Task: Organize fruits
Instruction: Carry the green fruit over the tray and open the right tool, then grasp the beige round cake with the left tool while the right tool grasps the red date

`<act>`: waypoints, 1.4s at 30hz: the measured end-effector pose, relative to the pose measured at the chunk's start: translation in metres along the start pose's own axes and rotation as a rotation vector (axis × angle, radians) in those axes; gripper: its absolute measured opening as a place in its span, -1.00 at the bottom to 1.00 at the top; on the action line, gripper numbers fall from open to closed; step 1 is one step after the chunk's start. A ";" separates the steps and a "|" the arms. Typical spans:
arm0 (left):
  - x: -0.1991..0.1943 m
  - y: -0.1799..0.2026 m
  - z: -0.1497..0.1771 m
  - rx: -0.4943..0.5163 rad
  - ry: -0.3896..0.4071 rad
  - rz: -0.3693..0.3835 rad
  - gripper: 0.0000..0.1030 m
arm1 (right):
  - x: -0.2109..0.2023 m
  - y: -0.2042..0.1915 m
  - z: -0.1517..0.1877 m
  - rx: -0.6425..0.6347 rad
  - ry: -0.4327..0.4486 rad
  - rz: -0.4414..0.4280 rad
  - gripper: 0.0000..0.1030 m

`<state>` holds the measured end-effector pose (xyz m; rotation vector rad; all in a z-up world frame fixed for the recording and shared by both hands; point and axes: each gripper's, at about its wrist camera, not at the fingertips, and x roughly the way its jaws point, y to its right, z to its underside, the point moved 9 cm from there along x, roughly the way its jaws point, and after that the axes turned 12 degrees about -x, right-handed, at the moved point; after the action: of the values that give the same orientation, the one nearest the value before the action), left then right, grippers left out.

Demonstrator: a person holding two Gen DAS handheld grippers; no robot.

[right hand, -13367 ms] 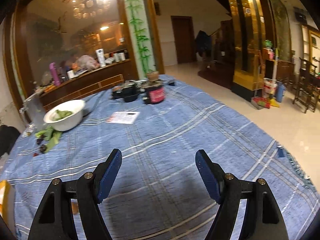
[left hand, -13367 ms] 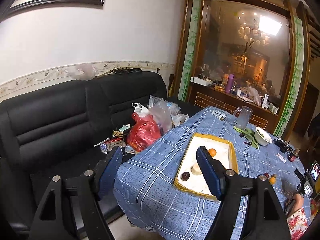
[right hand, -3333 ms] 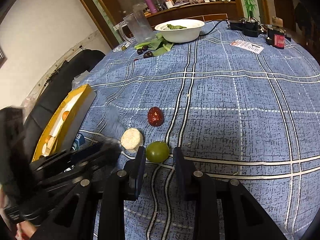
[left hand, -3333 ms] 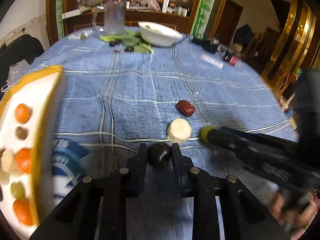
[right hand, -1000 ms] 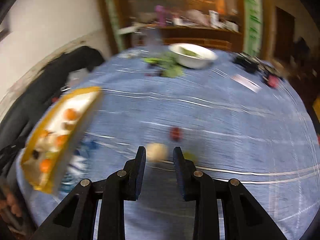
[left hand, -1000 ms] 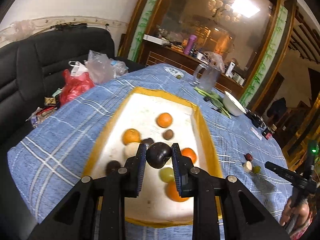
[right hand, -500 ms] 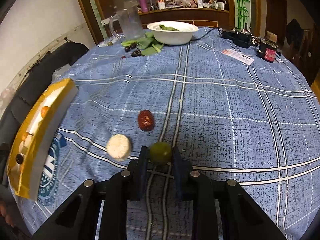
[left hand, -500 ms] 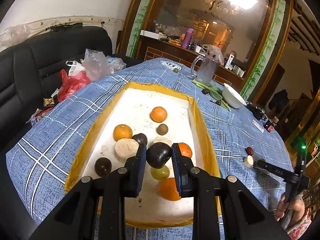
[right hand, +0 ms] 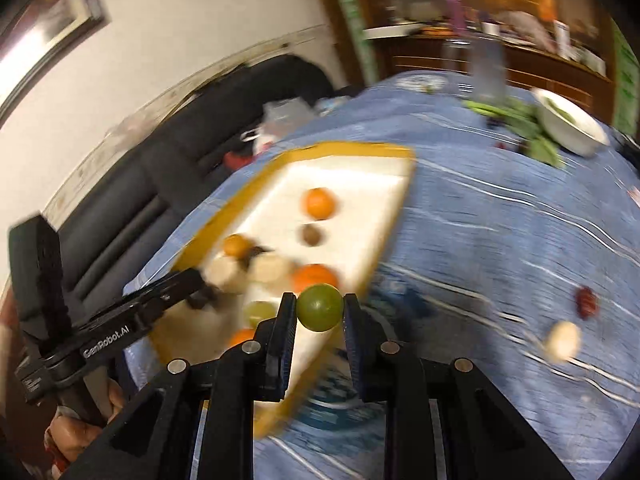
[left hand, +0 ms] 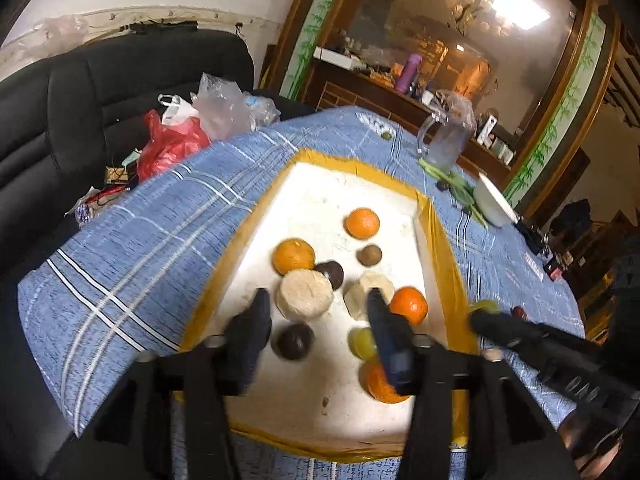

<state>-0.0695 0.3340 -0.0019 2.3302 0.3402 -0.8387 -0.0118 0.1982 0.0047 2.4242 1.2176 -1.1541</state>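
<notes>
Fruit going into the yellow-rimmed tray (left hand: 438,236)
Left gripper (left hand: 318,320) is spread above the tray, a dark fruit (left hand: 295,341) lying loose, blurred, between its fingers; right gripper (right hand: 319,310) pinches a green fruit (right hand: 319,307), seemingly over the tray's edge

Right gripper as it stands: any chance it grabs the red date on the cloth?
Probably not yet. The right gripper is shut on a green fruit by the tray; the red date lies unobstructed on the tablecloth, far right.
</notes>
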 end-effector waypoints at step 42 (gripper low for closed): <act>-0.002 0.165 0.107 0.321 -0.193 0.196 0.42 | -0.063 0.207 0.070 0.289 -0.019 0.325 -0.02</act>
<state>-0.0516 0.1388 0.0140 2.4937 -0.1129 -1.0730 0.0813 -0.0063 -0.0316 2.6766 0.6503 -1.3195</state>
